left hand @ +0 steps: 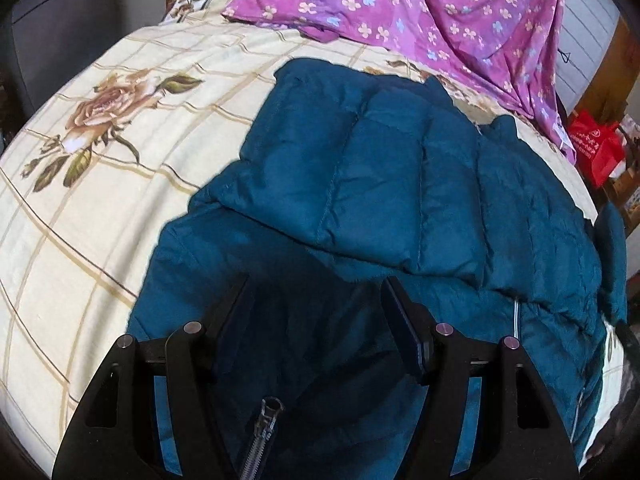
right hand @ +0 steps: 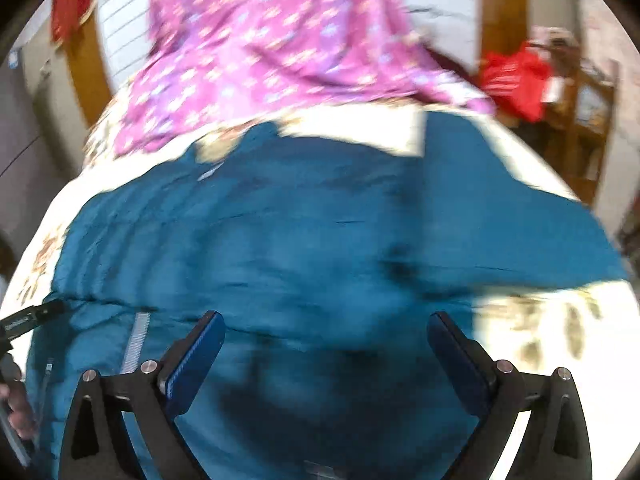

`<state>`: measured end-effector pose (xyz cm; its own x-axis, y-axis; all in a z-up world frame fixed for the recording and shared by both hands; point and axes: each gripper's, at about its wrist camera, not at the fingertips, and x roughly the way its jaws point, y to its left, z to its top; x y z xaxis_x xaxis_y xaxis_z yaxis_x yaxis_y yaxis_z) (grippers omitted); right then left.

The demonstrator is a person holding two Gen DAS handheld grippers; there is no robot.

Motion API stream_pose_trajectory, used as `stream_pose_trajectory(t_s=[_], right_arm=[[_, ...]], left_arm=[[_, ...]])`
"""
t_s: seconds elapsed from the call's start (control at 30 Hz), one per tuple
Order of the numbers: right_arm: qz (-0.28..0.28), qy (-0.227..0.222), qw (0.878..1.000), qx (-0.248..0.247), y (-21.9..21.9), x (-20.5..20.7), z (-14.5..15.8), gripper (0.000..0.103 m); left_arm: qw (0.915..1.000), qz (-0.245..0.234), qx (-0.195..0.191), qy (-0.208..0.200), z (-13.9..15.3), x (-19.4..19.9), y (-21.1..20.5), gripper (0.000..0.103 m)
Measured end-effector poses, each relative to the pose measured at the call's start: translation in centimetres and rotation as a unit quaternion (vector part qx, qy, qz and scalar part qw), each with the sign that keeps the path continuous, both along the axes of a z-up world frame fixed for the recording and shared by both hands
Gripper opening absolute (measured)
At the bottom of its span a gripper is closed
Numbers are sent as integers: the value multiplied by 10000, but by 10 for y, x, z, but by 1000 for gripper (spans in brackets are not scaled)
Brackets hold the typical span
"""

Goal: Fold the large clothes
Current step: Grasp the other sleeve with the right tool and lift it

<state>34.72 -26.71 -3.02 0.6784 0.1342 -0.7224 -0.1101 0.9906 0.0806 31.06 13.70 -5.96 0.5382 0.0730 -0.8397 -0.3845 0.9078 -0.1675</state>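
Note:
A teal quilted puffer jacket lies on the bed, one sleeve folded across its body, its zipper showing near the bottom. My left gripper is open just above the jacket's near part, holding nothing. In the right wrist view, which is motion-blurred, the same jacket spreads across the bed with a sleeve stretching right. My right gripper is wide open above the jacket and empty. The left gripper's tip shows at the left edge.
The bed sheet is cream with a grid and rose print. A purple floral garment lies at the far side of the bed. A red bag sits beyond the bed's right edge near wooden furniture.

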Motion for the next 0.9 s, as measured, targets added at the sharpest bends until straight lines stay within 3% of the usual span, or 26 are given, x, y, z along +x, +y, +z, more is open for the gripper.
stream_pose_trajectory(t_s=[0.07, 0.13, 0.2, 0.3, 0.43, 0.6, 0.67, 0.73, 0.9], right_arm=[[-500, -39, 9987, 81, -46, -2, 3, 101], [-1199, 2, 9916, 493, -113, -7, -1, 101], [-1794, 117, 9795, 906, -176, -10, -8, 99], [-2233, 291, 9647, 1367, -248, -9, -15, 95], [-2647, 230, 9450, 1906, -316, -2, -21, 95], [-2904, 445, 9019, 3166, -370, 25, -50, 95], [-2886, 231, 8948, 3398, -383, 32, -53, 96], [-2827, 102, 8931, 3498, -385, 42, -55, 96], [-2569, 26, 9097, 3264, -385, 68, -53, 103]], left_arm=[[10000, -83, 12, 28, -1, -2, -5, 65], [9998, -167, 85, 20, -1, -2, -11, 65], [9996, -252, 141, 17, 0, -1, -16, 65], [9992, -310, 269, 9, 0, -1, -22, 65], [9984, -309, 479, -25, 0, -2, -26, 65], [9966, -330, 757, -60, -2, -2, -32, 65], [9961, -285, 840, -35, -4, 0, -32, 65], [9957, -275, 883, 2, -6, 1, -32, 65], [9941, -334, 1031, 35, -10, 1, -38, 65]])
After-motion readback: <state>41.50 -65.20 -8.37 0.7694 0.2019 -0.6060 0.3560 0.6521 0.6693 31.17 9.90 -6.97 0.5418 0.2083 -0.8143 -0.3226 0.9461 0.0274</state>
